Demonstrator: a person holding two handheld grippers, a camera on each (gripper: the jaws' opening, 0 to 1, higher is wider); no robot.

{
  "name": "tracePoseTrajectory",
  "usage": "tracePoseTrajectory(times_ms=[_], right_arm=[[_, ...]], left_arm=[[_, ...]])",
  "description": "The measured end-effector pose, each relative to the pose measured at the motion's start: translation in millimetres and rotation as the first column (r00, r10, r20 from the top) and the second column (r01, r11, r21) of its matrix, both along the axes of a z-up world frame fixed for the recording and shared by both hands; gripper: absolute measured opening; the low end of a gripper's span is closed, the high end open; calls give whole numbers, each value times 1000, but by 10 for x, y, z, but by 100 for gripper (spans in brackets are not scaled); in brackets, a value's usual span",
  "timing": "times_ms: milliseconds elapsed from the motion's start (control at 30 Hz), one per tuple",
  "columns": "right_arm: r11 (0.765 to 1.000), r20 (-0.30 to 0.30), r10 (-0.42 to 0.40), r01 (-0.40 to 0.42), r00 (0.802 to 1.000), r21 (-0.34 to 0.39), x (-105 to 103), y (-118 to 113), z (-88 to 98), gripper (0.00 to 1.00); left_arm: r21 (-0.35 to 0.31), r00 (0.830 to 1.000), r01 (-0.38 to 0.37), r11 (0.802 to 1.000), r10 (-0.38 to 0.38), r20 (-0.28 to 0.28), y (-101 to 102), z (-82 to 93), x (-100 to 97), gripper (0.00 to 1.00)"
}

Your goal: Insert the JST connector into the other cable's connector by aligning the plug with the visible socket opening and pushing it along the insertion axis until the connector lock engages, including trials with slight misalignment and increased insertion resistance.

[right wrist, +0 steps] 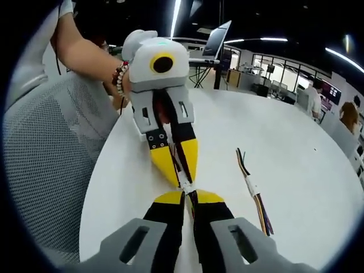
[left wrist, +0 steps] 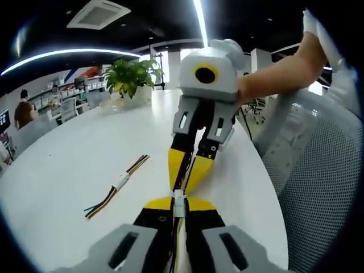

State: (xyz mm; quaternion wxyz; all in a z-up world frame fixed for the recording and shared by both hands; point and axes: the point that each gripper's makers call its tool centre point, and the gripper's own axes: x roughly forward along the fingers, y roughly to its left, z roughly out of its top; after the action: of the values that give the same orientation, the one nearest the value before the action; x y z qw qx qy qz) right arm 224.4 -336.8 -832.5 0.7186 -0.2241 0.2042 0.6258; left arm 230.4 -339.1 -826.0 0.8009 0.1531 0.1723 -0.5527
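Two yellow-tipped grippers meet nose to nose above the smooth white round table [left wrist: 68, 170]. The left gripper [left wrist: 180, 200] and right gripper [right wrist: 187, 194] each pinch one cable, and the small white connector [left wrist: 179, 203] sits between them. One spare joined cable [left wrist: 116, 186] lies flat nearby. A leafy plant [left wrist: 132, 75] stands far behind

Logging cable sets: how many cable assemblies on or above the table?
2. One mated cable pair is held between both tongs; one spare joined cable lies loose on the white table.

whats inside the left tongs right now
A white connector with its wires is pinched in the left tongs, meeting the right tongs. The mating faces are covered.
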Motion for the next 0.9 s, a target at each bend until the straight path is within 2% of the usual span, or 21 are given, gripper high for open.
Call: tracePoseTrajectory(times_ms=[100, 200, 367, 533, 600, 700, 900], right_arm=[[999, 0, -40, 40, 999, 18, 80, -58, 44, 3], [995, -18, -90, 91, 996, 48, 151, -133, 91, 3], [993, -18, -105, 106, 994, 61, 163, -140, 127, 3], [994, -16, -92, 93, 996, 59, 129, -86, 129, 3], [994, -14, -93, 94, 996, 57, 129, -82, 129, 3], [993, -12, -100, 100, 995, 55, 140, -93, 128, 3], [994, -9, -95, 96, 995, 48, 127, -98, 123, 3]], left_arm=[[-12, 1000, -7, 1000, 7, 1, -7, 34, 13, 15], [10, 1000, -14, 1000, 14, 0, 24, 3, 25, 14], [45, 998, -65, 997, 65, 1, 122, -32, 117, 10], [14, 996, -92, 996, 92, 1, 135, 22, 147, 4], [1, 996, -88, 996, 88, -17, 130, 38, 124, 3], [27, 996, -87, 996, 87, 14, 154, 39, 139, 3], [58, 998, -64, 996, 63, 21, 148, 15, 110, 0]])
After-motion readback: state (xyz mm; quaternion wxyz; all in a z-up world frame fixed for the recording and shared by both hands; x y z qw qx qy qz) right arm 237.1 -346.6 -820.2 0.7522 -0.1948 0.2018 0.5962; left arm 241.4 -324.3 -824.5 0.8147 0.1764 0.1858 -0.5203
